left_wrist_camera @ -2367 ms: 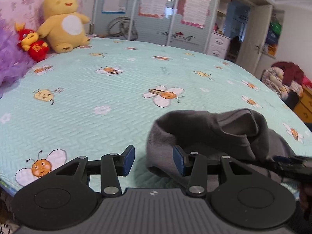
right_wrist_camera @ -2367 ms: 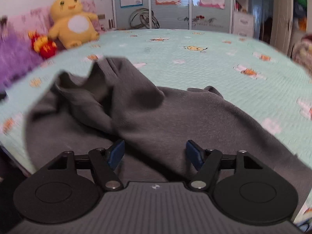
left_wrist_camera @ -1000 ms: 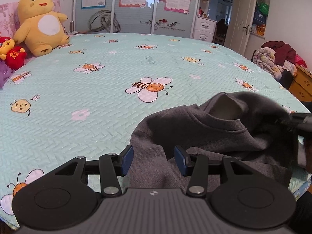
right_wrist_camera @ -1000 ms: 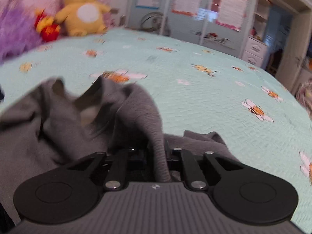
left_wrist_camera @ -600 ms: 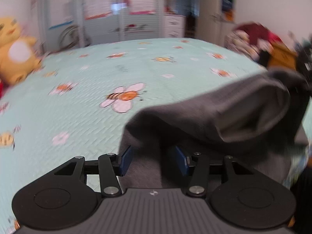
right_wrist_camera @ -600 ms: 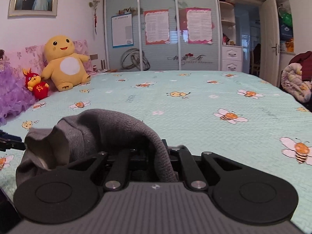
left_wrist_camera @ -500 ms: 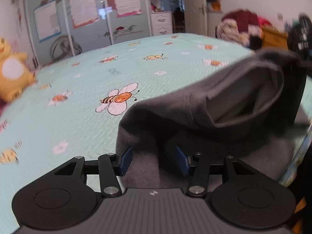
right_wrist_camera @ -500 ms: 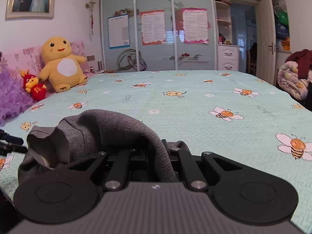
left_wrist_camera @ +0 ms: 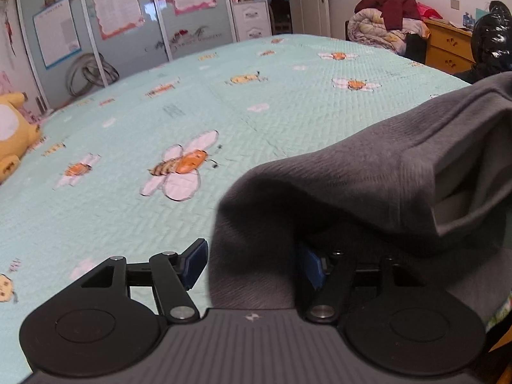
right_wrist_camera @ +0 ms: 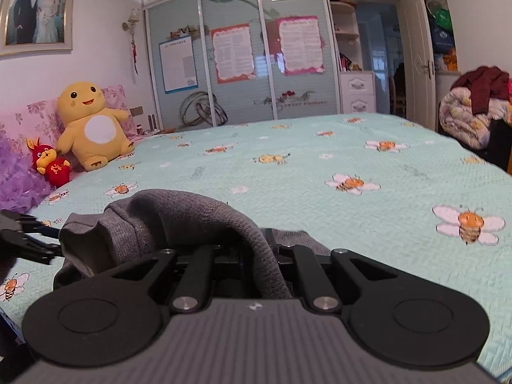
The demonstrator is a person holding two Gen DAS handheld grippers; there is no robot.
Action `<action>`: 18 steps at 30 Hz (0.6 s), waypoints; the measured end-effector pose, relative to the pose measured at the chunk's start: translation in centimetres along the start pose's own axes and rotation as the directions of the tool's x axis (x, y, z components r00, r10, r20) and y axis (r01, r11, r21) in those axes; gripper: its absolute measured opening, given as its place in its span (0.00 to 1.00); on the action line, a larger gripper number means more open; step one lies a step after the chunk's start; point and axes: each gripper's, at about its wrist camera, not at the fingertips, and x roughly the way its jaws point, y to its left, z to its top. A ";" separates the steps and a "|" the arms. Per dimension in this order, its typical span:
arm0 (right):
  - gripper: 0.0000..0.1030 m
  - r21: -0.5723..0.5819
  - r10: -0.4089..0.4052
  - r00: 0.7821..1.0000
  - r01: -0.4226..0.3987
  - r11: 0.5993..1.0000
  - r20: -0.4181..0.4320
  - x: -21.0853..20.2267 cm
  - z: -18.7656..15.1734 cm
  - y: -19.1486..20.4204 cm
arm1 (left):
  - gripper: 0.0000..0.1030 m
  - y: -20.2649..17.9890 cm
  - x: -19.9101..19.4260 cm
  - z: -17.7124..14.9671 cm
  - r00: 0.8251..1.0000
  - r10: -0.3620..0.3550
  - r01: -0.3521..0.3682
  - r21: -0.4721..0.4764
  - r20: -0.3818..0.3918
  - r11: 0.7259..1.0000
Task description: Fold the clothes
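bed (right_wrist_camera: 320, 166): fills most of both views; mint quilted cover printed with bees and white flowers; wardrobe with sliding doors (right_wrist_camera: 240, 64) behind it.
grey sweatshirt (left_wrist_camera: 336, 185): bunched at the near edge of the bed, part lifted off the cover. in the left wrist view a raised fold with a ribbed opening runs up toward the right edge of the frame; a lower fold hangs down between the fingers. in the right wrist view it lies heaped ahead of and to the left of the fingers, with one ridge of cloth (right_wrist_camera: 256, 256) running back into them.
clothes pile (right_wrist_camera: 473, 108): heaped at the right side of the room, dark red garment on top, well apart from the sweatshirt.
yellow plush toy (right_wrist_camera: 89, 124): upright at the head of the bed, against a pink floral pillow.
red plush toy (right_wrist_camera: 51, 163): just beside the yellow one, lower and to its left.
left gripper (left_wrist_camera: 252, 262): fingers apart and opening; the grey cloth sits between them. the left blue pad (left_wrist_camera: 193, 262) stands clear of the cloth; the right pad is partly hidden under the fold, contact there cannot be told.
right gripper (right_wrist_camera: 252, 259): fingers drawn together, clamped on the ridge of sweatshirt cloth.
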 end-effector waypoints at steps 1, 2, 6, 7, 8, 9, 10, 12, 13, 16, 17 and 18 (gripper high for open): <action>0.10 0.003 -0.002 1.000 0.002 1.000 -0.003 0.0 -0.1 0.1 | 0.58 -0.4 0.2 -0.2 1.000 -0.004 0.004 -0.013 0.002 1.000; 0.10 0.004 -0.002 1.000 0.002 1.000 -0.004 0.1 -0.2 0.2 | 0.49 -0.9 0.3 -0.5 1.000 -0.007 0.008 -0.024 0.005 1.000; 0.10 0.013 0.007 1.000 -0.007 1.000 -0.010 0.3 -0.3 0.8 | 0.12 -2.6 -0.4 -2.3 1.000 -0.003 0.004 -0.042 0.022 0.999; 0.10 0.013 0.010 1.000 -0.010 1.000 -0.014 0.5 -0.3 0.9 | 0.11 -2.9 -1.0 -2.8 0.999 0.004 -0.002 -0.046 0.035 0.999; 0.10 0.013 0.011 1.000 -0.010 1.000 -0.016 0.7 -0.4 1.2 | 0.09 -3.1 -1.8 -3.2 0.999 0.006 -0.003 -0.053 0.050 0.999; 0.10 0.011 0.010 1.000 -0.010 1.000 -0.017 0.9 -0.4 1.4 | 0.09 -3.2 -2.7 -3.5 0.998 -0.002 0.006 -0.064 0.067 0.998; 0.11 0.013 0.007 1.000 -0.006 1.000 -0.020 1.2 -0.5 1.6 | 0.09 -3.1 -3.6 -4.0 0.997 -0.014 0.021 -0.079 0.080 0.997; 0.14 0.020 0.002 1.000 -0.001 1.000 -0.030 1.7 -0.9 2.0 | 0.09 -2.8 -4.9 -5.3 0.996 -0.032 0.041 -0.102 0.081 0.994; 0.14 0.024 0.003 0.999 -0.002 1.000 -0.039 2.0 -1.0 2.1 | 0.09 -2.7 -5.3 -5.9 0.997 -0.040 0.048 -0.107 0.069 0.993; 0.14 0.036 0.020 0.997 -0.017 0.999 -0.077 2.9 -1.6 2.8 | 0.07 -2.6 -6.2 -7.9 0.998 -0.063 0.066 -0.121 0.030 0.991; 0.14 0.042 0.037 0.994 -0.033 0.999 -0.100 3.3 -1.8 3.1 | 0.07 -3.0 -6.4 -8.7 0.998 -0.066 0.067 -0.122 0.012 0.990; 0.14 0.048 0.054 0.991 -0.049 0.998 -0.124 3.7 -2.1 3.5 | 0.07 -3.3 -6.6 -9.4 0.998 -0.061 0.061 -0.123 -0.003 0.991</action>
